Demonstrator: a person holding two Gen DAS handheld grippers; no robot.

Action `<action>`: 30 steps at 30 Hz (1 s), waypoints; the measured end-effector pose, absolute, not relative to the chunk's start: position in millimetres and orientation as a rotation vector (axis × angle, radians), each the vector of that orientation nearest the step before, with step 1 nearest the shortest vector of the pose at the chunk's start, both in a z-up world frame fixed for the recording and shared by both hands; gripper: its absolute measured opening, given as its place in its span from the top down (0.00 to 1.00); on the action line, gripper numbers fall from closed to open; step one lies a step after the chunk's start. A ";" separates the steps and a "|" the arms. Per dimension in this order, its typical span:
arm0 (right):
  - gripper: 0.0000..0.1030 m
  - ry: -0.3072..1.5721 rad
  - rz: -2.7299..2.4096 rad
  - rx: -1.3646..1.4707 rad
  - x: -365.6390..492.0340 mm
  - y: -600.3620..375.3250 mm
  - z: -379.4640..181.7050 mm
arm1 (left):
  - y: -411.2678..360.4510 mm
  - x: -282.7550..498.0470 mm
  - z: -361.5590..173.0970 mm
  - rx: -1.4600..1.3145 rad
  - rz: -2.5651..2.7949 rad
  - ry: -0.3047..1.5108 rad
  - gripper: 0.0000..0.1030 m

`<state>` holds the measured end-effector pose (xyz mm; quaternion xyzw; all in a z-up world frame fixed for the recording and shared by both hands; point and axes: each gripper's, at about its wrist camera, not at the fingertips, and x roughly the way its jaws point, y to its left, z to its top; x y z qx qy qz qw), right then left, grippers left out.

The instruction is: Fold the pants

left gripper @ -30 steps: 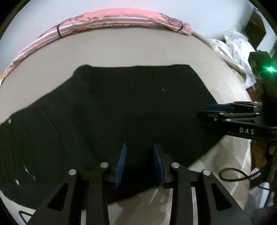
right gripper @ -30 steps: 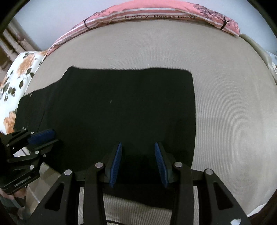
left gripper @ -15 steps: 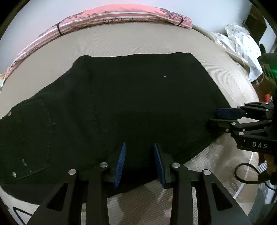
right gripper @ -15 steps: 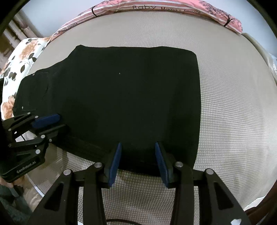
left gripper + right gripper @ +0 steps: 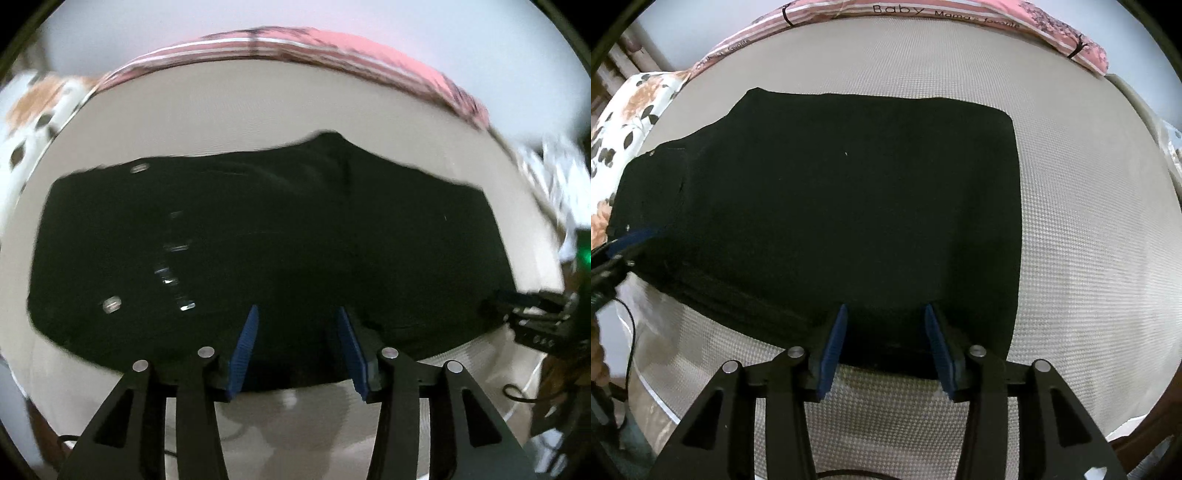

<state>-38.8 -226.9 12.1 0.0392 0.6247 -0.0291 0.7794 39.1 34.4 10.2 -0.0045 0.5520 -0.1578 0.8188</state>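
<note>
Black pants [image 5: 849, 184] lie flat across the beige bed [image 5: 1089, 221], folded lengthwise. The waist end, with metal rivets [image 5: 110, 304], is at the left. My right gripper [image 5: 886, 343] hovers over the near edge by the leg end, jaws opening; the cloth lies flat between the blue pads, unpinched. My left gripper [image 5: 297, 347] is over the near edge further left, jaws also opening, with flat cloth between the pads. Each gripper shows in the other's view: the right gripper [image 5: 532, 317], the left gripper [image 5: 624, 243]. The left wrist view is blurred.
A pink striped bolster [image 5: 923, 14] runs along the bed's far edge. A floral pillow [image 5: 631, 110] lies at the far left, and white patterned cloth [image 5: 554, 177] off the right side. A black cable [image 5: 517, 391] hangs past the near right edge.
My left gripper has slid left along the pants' near edge toward the waist, and its jaws stand wider. My right gripper's jaws have widened a little; it has barely moved.
</note>
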 end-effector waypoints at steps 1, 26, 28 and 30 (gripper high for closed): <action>0.57 1.351 -0.052 0.083 -38.1 -223.2 12.9 | 48.3 40.0 13.5 -0.052 -0.322 1.175 0.53; 0.53 1.342 0.202 0.065 16.8 -127.4 29.0 | 265.2 40.5 -49.6 -1.085 -0.199 1.286 0.51; 0.53 1.342 0.204 0.057 17.8 -125.1 29.3 | 267.0 41.4 -54.7 -1.105 -0.196 1.286 0.51; 0.53 1.342 0.200 0.063 13.2 -131.2 31.4 | 270.7 40.9 -59.6 -1.134 -0.189 1.274 0.51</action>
